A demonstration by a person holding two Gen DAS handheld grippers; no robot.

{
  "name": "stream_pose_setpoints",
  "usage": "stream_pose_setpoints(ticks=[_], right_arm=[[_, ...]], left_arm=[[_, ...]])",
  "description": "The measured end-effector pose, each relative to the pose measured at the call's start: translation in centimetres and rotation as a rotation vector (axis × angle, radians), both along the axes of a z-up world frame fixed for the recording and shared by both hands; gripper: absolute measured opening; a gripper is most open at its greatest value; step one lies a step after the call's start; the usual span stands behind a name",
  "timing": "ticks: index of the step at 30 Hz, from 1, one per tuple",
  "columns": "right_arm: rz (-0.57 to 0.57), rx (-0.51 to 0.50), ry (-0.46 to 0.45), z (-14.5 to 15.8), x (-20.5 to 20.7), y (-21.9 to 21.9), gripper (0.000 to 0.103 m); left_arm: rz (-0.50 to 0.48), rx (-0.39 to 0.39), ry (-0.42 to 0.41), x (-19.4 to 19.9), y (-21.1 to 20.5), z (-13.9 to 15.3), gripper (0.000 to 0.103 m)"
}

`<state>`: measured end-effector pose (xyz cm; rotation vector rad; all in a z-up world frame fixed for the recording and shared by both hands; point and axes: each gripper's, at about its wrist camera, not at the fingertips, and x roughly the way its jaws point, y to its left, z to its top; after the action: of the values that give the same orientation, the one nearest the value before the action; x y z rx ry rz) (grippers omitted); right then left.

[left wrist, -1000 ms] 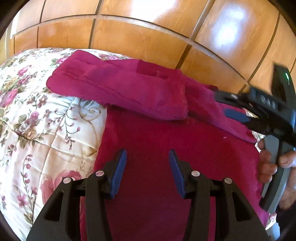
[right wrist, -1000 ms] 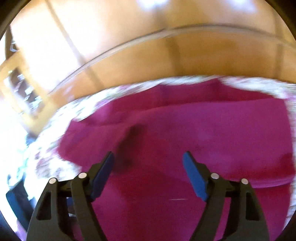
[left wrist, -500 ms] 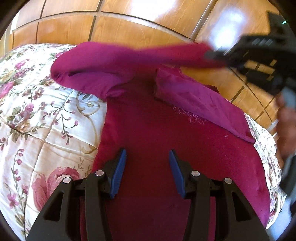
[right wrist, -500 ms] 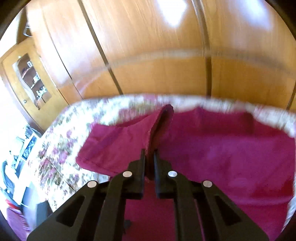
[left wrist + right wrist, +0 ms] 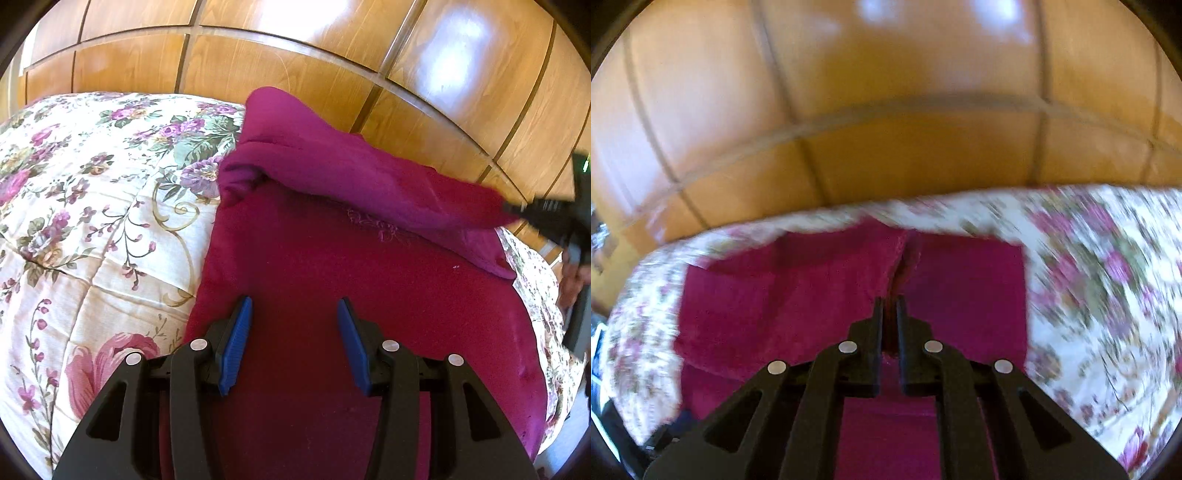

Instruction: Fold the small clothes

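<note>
Fabric first: a magenta garment (image 5: 332, 295) lies spread on a floral quilt (image 5: 92, 184), its main body flat and smooth, with a small tuft of loose threads near the middle. One long flap of it (image 5: 351, 173) is lifted and drawn across the top toward the right, bunched into a soft fold at its left end (the weave looks plain, no print). The right gripper (image 5: 889, 306) has its jaws pressed together on the end of that flap, cloth pinched between the dark fingers (image 5: 875, 332); from the left wrist view it appears blurred at the right edge (image 5: 546, 210), a hand (image 5: 570, 280) below it. The left gripper (image 5: 293, 343) hovers above the garment's near part, blue pads (image 5: 236, 343) apart with nothing between them.

The quilt is cream with purple and pink flowers. Glossy wooden panels (image 5: 295, 55) rise directly behind it. The garment's left edge runs straight, with bare quilt open to its left; its right edge lies close to the quilt's edge.
</note>
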<state>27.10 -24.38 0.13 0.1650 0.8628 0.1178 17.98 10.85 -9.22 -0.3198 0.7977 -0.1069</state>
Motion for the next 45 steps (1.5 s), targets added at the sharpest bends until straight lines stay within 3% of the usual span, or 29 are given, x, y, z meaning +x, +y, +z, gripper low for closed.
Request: stream_pose_setpoints(ticks=[5, 9, 10, 11, 12, 17, 21, 25, 28, 30, 33, 36, 39, 45], right_arm=[[-0.076, 0.003, 0.098, -4.2, -0.4, -3.3, 0.005], [-0.082, 0.024, 0.107, -5.7, -0.6, -4.0, 0.009], [-0.077, 0.035, 0.1, -5.4, -0.7, -4.1, 0.019], [-0.076, 0.049, 0.09, -5.1, -1.1, -4.3, 0.046], [-0.075, 0.063, 0.076, -4.8, -1.5, -4.5, 0.051], [-0.062, 0.106, -0.018, -1.3, -3.2, -4.7, 0.052], [0.002, 0.095, -0.044, -0.2, -2.6, -2.1, 0.053], [0.022, -0.003, 0.0, -2.4, -0.8, 0.5, 0.056], [-0.006, -0.108, 0.054, -5.8, -0.3, 0.9, 0.06], [0.005, -0.113, -0.025, -7.2, -1.5, 0.9, 0.061], [0.0, -0.11, -0.023, -7.2, -1.3, 0.8, 0.062], [0.002, -0.111, -0.029, -7.2, -1.4, 0.8, 0.063], [0.005, -0.106, -0.032, -7.3, -1.3, 0.5, 0.064], [0.007, -0.112, -0.036, -7.1, -1.4, 0.7, 0.065]], left_arm=[[-0.001, 0.01, 0.005, 0.3, -0.3, 0.1, 0.047], [-0.012, 0.043, 0.035, 0.5, -0.5, 0.9, 0.047], [-0.02, 0.054, 0.04, 0.6, -0.6, 1.3, 0.047], [-0.028, 0.056, 0.038, 0.7, -0.6, 1.9, 0.047], [-0.035, 0.051, 0.027, 0.7, -0.6, 2.4, 0.047], [-0.076, 0.057, -0.079, 2.6, -1.1, 6.2, 0.047], [-0.084, 0.089, -0.101, 6.2, -2.0, 6.8, 0.047], [-0.067, 0.102, -0.042, 9.9, -2.0, 5.6, 0.047], [-0.063, 0.068, 0.072, 11.7, -1.0, 2.4, 0.047], [-0.069, 0.05, 0.058, 11.5, -0.6, 1.1, 0.047], [-0.058, 0.043, 0.051, 11.1, -0.5, 2.0, 0.047], [-0.052, -0.014, -0.01, 10.6, 0.2, 4.4, 0.047], [-0.073, -0.024, -0.053, 11.7, 0.4, 6.6, 0.047], [-0.031, 0.063, -0.026, 17.0, 0.6, 7.0, 0.047]])
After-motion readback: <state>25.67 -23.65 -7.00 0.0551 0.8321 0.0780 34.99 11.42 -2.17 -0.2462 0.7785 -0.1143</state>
